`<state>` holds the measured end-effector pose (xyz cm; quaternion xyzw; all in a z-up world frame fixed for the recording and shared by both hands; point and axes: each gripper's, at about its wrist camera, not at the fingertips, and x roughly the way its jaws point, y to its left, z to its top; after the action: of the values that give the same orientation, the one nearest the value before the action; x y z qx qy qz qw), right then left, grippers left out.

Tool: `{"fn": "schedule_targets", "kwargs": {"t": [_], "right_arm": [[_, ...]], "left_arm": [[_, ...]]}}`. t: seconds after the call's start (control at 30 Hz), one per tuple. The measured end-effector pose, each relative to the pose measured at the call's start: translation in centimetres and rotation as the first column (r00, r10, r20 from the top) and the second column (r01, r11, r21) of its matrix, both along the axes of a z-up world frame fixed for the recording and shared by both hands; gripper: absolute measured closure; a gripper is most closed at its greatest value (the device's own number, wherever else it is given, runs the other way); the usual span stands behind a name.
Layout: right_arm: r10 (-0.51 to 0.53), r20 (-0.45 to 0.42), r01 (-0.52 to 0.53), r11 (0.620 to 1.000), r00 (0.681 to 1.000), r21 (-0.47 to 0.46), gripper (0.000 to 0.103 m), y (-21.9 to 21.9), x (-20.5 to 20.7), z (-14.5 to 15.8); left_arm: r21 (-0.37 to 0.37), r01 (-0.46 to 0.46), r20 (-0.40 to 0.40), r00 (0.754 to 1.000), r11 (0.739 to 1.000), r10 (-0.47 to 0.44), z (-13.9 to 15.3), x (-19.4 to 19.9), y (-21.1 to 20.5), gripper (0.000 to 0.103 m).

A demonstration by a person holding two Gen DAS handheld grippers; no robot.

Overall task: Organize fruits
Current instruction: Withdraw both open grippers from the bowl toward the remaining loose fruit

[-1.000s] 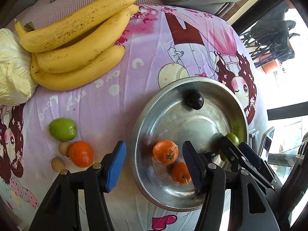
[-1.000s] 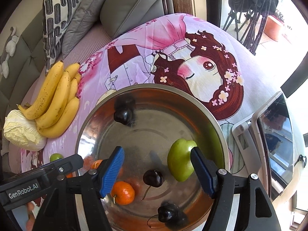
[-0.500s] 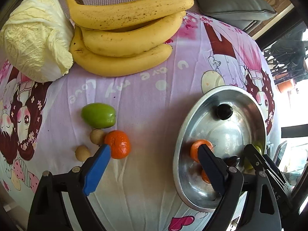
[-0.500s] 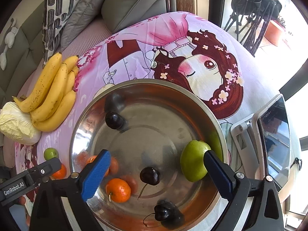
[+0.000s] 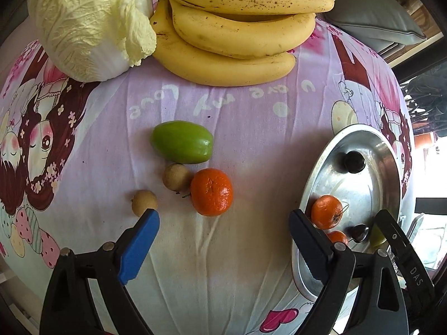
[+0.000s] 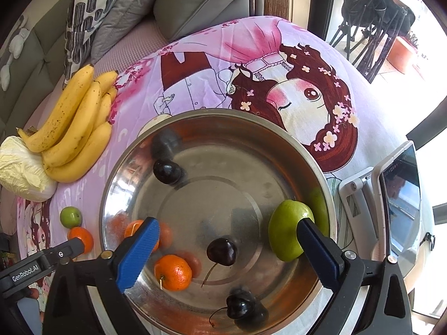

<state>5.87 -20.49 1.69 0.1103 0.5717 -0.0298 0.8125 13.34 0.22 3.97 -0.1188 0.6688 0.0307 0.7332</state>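
- The left gripper (image 5: 223, 217) hangs over the pink printed cloth (image 5: 251, 106), pointing straight down, its jaws spread wide with nothing between them; they opened within the last second and have since held steady
- Just ahead of its blue pad lie four loose fruits: an orange mandarin (image 5: 211, 191), a green fruit (image 5: 181, 141) beyond it, and two small tan round fruits (image 5: 176, 176) (image 5: 144, 202), the nearer one close to the blue fingertip
- Further off on the cloth, a bunch of bananas (image 5: 237, 28) lies against a head of pale cabbage (image 5: 89, 22)
- The right gripper (image 6: 227, 233) is poised over the steel bowl (image 6: 195, 117), jaws also wide and gripping nothing; they too opened within the last second and then held
- A second green fruit (image 6: 287, 231) rests inside the bowl against the wall, right at the tip of the black finger; whether the two touch I cannot tell
- The bowl also holds two mandarins (image 6: 172, 272) (image 6: 131, 229), the second partly behind the blue finger, and three dark cherries (image 6: 222, 251) (image 6: 166, 170) (image 6: 240, 307)
- A tablet on a stand (image 6: 399, 195) sits beside the bowl, and grey cushions (image 6: 201, 0) lie beyond the cloth
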Motion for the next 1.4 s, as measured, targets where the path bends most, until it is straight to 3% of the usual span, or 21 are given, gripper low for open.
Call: {"fn": "schedule_targets", "kwargs": {"t": [0.4, 0.83, 1.13, 1.4], "right_arm": [[0.053, 0.037, -0.053, 0.999, 0.998, 0.01, 0.003, 1.8, -0.2, 1.2], [0.231, 0.076, -0.238, 0.965, 0.97, 0.109, 0.003, 8.0, -0.5, 2.2], [0.363, 0.081, -0.371, 0.914, 0.928, 0.164, 0.003, 13.3, -0.3, 2.5], [0.401, 0.059, -0.405, 0.891, 0.914, 0.206, 0.003, 15.8, 0.8, 1.6]], "left_arm": [[0.005, -0.053, -0.015, 0.998, 0.999, 0.053, 0.2, -2.5, 5.4, 0.009], [0.009, -0.147, -0.009, 0.989, 0.989, 0.147, 1.0, -5.7, 13.5, 0.009], [0.05, -0.112, -0.009, 0.994, 0.992, 0.113, 0.9, -7.0, 16.6, 0.009], [0.032, -0.087, -0.011, 0.996, 0.996, 0.087, 0.4, -6.4, 16.9, 0.009]]}}
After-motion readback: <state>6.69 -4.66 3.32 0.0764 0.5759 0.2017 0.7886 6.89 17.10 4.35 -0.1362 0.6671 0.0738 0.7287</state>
